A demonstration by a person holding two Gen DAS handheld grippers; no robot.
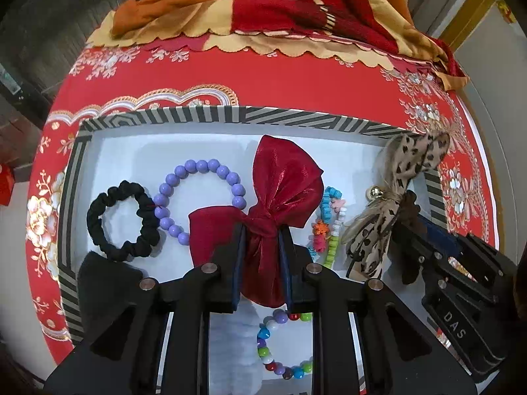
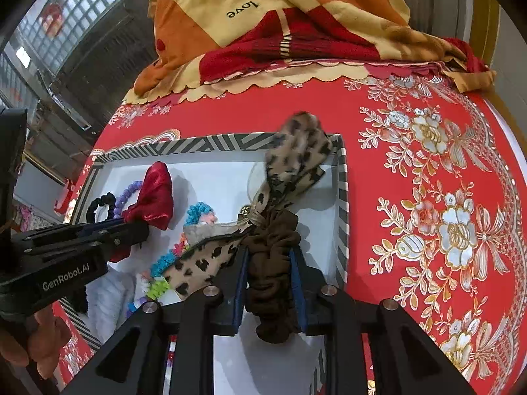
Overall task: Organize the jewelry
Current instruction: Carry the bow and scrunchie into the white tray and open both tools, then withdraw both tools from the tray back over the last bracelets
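Two views, and each shows us diff things. The left wrist cam looks down on our left gripper (image 1: 262, 253): its jaws are narrow w/ the knot of a shiny red bow (image 1: 280, 194) between the blue pads; we can't tell if the pads still press it. Only this view shows the many-colour bead bracelet (image 1: 283, 345) down between the arms, the full purple bead bracelet (image 1: 201, 194) and the black scrunchie (image 1: 122, 220). The right wrist cam shows our right gripper (image 2: 270, 279), jaws narrow too, w/ a brown scrunchie (image 2: 273, 263) between the pads; its leopard-print bow (image 2: 296, 161) sticks up & leans on the far wall. Only here we see a hand (image 2: 36, 342) on the left tool.

All of it sits in a white tray w/ a black-and-white striped rim (image 1: 210, 115). A stretchy colour bracelet (image 1: 332, 227) lies between the two bows. The tray rests on a red flower cloth (image 2: 428, 197). A folded red and orange blanket (image 2: 263, 23) is piled behind.

The right tool is just beside the left one, so room between them is tight. The tray's back part is bare.
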